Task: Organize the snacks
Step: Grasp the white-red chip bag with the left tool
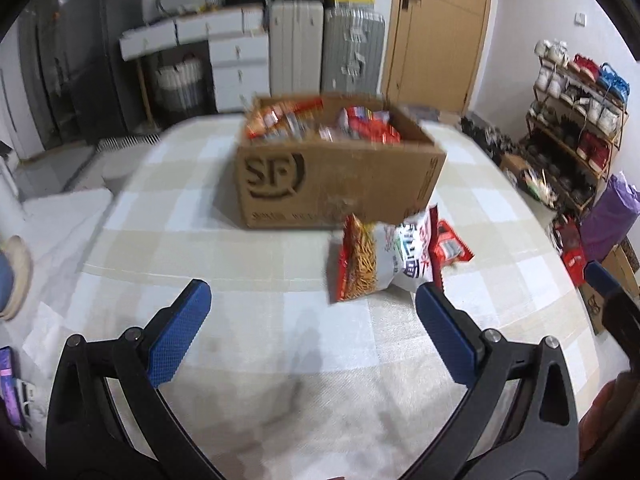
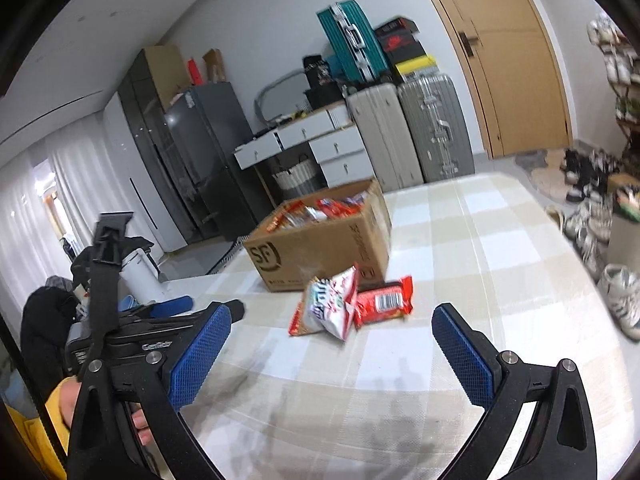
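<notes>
Pale checked cloth covers the table [image 1: 248, 248], leaving broad bare room in front of both grippers. At its far side stands a brown cardboard box [image 1: 332, 184], open-topped and filled with red snack packets. Just beside its near corner lie a white-and-red snack bag [image 2: 330, 306] and a red wrapped bar [image 2: 383, 300], touching. Left gripper [image 1: 313, 304] and right gripper [image 2: 332, 326] gape wide, empty, short of them.

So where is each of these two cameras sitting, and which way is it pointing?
Left wrist: rides the left gripper, looking along its open blue fingers over the checked table at the cardboard box and snack packets.
Right wrist: rides the right gripper, fingers open, facing the same box from further right; the left gripper and a hand in a yellow sleeve show at left.
Shared: box, packets, suitcases, door.
</notes>
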`<state>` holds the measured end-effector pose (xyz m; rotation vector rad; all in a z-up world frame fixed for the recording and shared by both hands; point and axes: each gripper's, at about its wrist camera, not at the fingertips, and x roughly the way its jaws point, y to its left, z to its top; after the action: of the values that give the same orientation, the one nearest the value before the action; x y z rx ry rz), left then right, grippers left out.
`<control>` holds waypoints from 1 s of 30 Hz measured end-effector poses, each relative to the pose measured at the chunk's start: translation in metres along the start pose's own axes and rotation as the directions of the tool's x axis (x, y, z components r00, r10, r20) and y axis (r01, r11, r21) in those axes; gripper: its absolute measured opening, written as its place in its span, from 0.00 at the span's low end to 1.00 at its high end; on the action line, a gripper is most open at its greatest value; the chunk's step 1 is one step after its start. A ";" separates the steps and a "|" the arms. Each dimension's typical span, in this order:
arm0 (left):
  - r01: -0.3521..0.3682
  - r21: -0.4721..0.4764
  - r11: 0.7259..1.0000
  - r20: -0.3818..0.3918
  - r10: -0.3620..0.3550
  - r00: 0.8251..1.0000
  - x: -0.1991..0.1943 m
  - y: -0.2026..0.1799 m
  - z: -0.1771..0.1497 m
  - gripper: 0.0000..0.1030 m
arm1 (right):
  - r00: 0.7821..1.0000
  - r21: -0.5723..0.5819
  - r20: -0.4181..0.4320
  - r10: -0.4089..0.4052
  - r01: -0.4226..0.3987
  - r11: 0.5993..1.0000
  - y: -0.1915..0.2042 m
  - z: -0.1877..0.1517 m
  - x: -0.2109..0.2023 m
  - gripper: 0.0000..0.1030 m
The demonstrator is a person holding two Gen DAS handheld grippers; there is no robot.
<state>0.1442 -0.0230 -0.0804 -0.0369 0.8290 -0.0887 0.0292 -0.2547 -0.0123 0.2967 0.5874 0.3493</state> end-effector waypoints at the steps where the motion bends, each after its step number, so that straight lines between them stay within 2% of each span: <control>1: 0.019 -0.006 1.000 -0.021 -0.019 1.000 0.012 0.000 0.002 0.99 | 1.000 0.006 -0.011 0.005 -0.005 1.000 -0.004 -0.001 0.005 0.99; 7: 0.064 0.016 0.998 -0.077 -0.063 0.995 0.068 -0.022 0.020 0.99 | 0.998 0.067 -0.068 0.009 -0.005 0.998 -0.030 -0.009 0.037 0.99; 9: 0.099 0.010 0.995 -0.088 -0.097 0.991 0.083 -0.027 0.027 0.99 | 0.997 0.086 -0.081 0.014 -0.007 0.996 -0.038 -0.010 0.045 0.99; 15: 0.127 0.005 0.992 -0.121 -0.125 0.985 0.119 -0.038 0.035 0.99 | 0.995 0.100 -0.074 0.064 -0.056 0.993 -0.051 -0.016 0.061 0.99; 19: 0.135 -0.018 0.991 -0.130 -0.137 0.982 0.144 -0.036 0.036 0.98 | 0.991 0.135 -0.103 0.083 -0.069 0.989 -0.056 -0.019 0.071 0.99; 22: 0.162 -0.047 0.986 -0.121 -0.167 0.979 0.157 -0.031 0.038 0.93 | 0.990 0.157 -0.108 0.095 -0.078 0.984 -0.060 -0.020 0.073 0.99; 24: 0.197 -0.047 0.979 -0.114 -0.201 0.973 0.162 -0.031 0.040 0.81 | 0.989 0.158 -0.113 0.091 -0.073 0.985 -0.061 -0.020 0.074 0.99; 25: 0.219 -0.043 0.975 -0.113 -0.222 0.968 0.163 -0.032 0.041 0.71 | 0.989 0.158 -0.117 0.087 -0.068 0.985 -0.060 -0.021 0.075 0.99; 30: 0.221 0.041 0.974 -0.076 -0.217 0.973 0.163 -0.040 0.045 0.58 | 0.990 0.145 -0.130 0.064 -0.044 0.988 -0.059 -0.022 0.076 0.99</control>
<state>0.2847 -0.0782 -0.1672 -0.0792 0.8913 -0.3204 0.0890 -0.2732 -0.0882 0.4293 0.7392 0.3824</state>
